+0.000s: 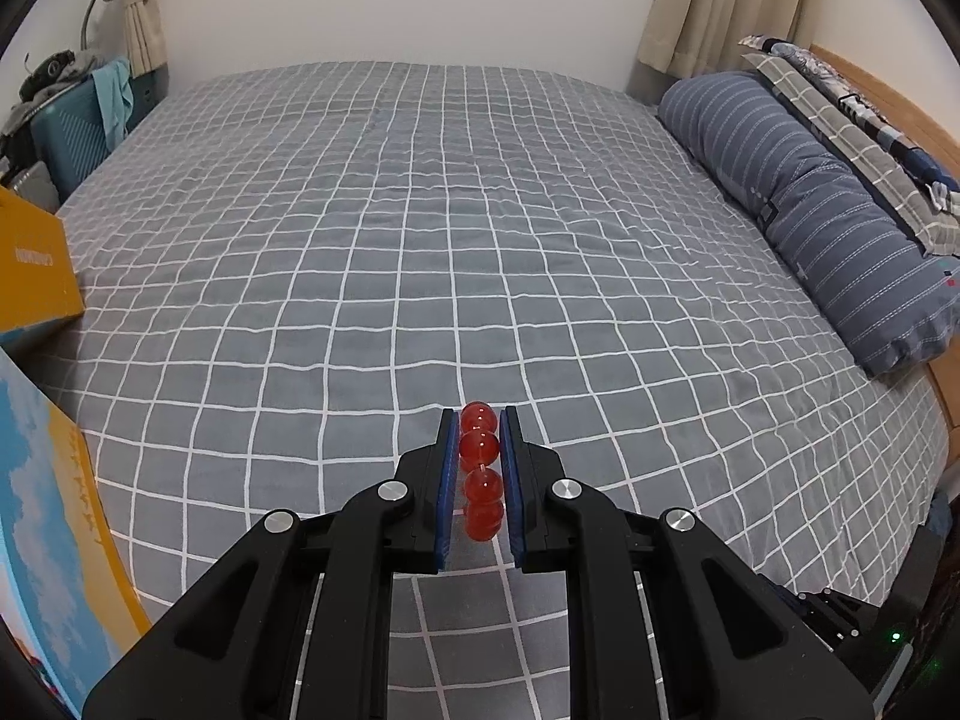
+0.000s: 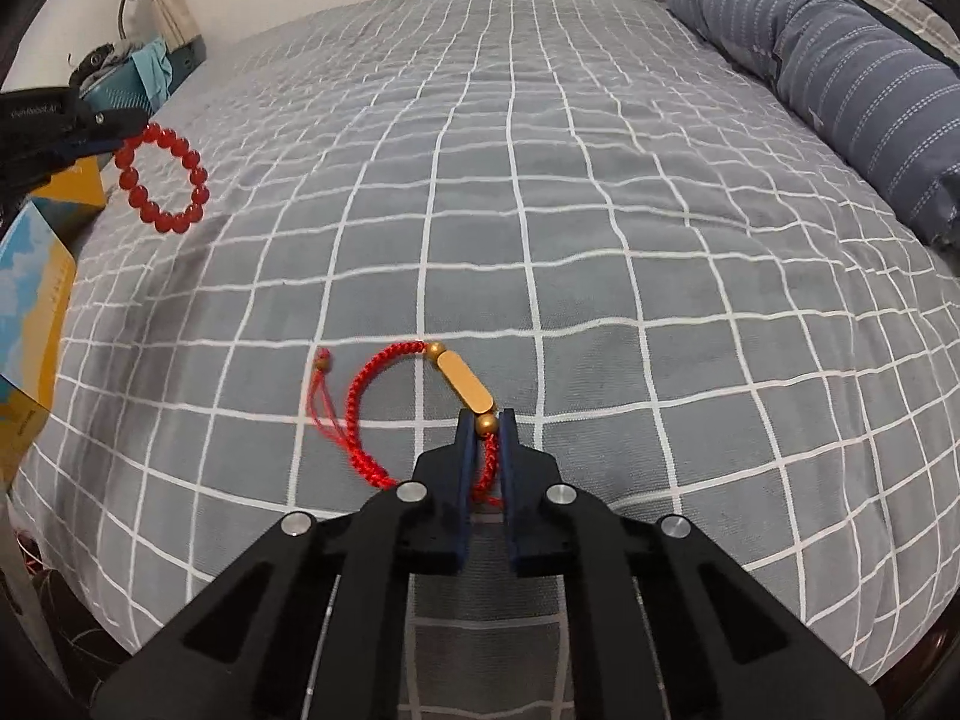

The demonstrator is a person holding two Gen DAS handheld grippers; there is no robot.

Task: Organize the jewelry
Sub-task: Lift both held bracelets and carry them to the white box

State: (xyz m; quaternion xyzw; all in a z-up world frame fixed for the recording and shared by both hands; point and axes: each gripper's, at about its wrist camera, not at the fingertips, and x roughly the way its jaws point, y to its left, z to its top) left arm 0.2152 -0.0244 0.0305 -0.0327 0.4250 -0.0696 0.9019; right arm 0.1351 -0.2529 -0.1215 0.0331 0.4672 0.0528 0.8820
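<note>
The left gripper pinches a red round-bead bracelet at lower centre; only the right-wrist view shows its whole loop, upper left. The right gripper clamps a red braided cord bracelet with a gold bar on the grey checked bedspread.

Soft even daylight, fisheye-warped edges

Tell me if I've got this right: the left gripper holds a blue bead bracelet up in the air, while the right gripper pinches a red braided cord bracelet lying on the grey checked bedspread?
Nearly. The bead bracelet in the left gripper is red, not blue; both wrist views show it. The rest holds: the right gripper pinches the red braided cord bracelet on the grey checked bedspread.
</note>
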